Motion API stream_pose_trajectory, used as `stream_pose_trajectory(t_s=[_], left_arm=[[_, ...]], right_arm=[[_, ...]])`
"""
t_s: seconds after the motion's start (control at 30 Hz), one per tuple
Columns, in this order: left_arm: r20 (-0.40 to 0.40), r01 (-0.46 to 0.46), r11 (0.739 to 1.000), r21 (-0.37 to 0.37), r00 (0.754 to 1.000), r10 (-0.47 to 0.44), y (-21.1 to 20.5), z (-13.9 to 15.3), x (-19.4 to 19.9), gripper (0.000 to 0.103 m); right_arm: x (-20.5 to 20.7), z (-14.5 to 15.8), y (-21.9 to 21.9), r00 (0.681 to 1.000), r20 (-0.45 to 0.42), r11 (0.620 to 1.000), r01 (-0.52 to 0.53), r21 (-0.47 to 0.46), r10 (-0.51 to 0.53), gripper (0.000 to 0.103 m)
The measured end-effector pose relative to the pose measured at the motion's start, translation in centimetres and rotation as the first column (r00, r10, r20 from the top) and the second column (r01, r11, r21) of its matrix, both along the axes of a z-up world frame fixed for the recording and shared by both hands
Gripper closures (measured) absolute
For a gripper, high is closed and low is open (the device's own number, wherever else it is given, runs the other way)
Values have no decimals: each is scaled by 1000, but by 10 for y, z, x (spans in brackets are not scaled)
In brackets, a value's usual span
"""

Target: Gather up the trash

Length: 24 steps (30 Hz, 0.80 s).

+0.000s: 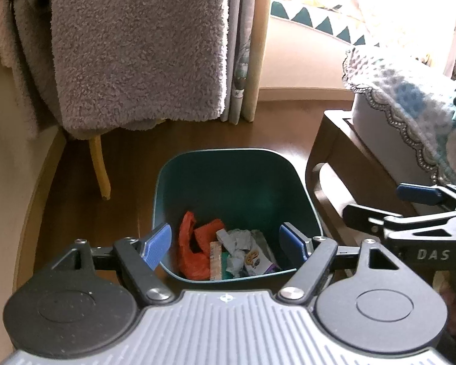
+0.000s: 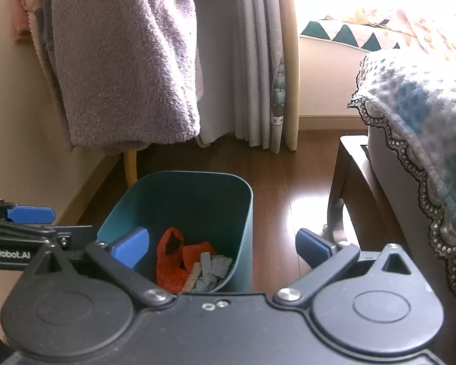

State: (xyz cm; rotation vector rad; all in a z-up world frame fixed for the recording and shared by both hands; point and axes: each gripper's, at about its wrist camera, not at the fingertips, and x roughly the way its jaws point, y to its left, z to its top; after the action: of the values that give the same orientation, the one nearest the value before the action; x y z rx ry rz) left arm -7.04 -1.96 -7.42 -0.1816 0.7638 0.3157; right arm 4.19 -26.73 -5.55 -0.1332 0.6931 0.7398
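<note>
A teal trash bin (image 1: 237, 164) stands on the wooden floor; it also shows in the right wrist view (image 2: 179, 194). Inside lie an orange plastic bag (image 1: 194, 246), crumpled paper and wrappers (image 1: 243, 252); the bag also shows in the right wrist view (image 2: 173, 258). My left gripper (image 1: 228, 240) is open and empty, held above the bin's near rim. My right gripper (image 2: 222, 246) is open and empty, above the bin's right side. Each gripper shows at the edge of the other's view: the right one (image 1: 416, 203) and the left one (image 2: 30, 216).
A fluffy grey blanket (image 1: 136, 45) hangs at the back left over a yellow-legged chair (image 1: 101, 170). A dark wooden piece of furniture (image 1: 334, 164) draped with a crocheted cloth (image 1: 404, 103) stands right of the bin. Curtains (image 2: 258, 76) hang behind. Wooden floor (image 2: 288, 188) lies between.
</note>
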Motion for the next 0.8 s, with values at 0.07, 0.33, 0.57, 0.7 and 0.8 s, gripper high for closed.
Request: stream_pose_trajectory(t_s=[0.07,0.33,0.57,0.7,0.8], left_arm=[[8,9,1000,0,1000,-9,-1,1,-1,25],[19,15,1000,6,1000,-15,-3,3,-3,25],[22,15,1000,1,1000,-15,-3,3,-2,25],[19,16,1000,-7,1000,-16,-1,3,-1,25],[17,17,1000,-7,1000,-17,0,2,-1,25]], right_arm=[[0,0,0,1000,-1,1000,-2,1,2,0],[1,0,-1,1000,-4,1000,-19,4,19,0],[1,1,-2,1000,-5,1000,-17,8,17,0],[2,0,-2,1000,-10,1000,-19,10,19,0],[3,0,-2,1000,-13,1000,-20,9,20,0]])
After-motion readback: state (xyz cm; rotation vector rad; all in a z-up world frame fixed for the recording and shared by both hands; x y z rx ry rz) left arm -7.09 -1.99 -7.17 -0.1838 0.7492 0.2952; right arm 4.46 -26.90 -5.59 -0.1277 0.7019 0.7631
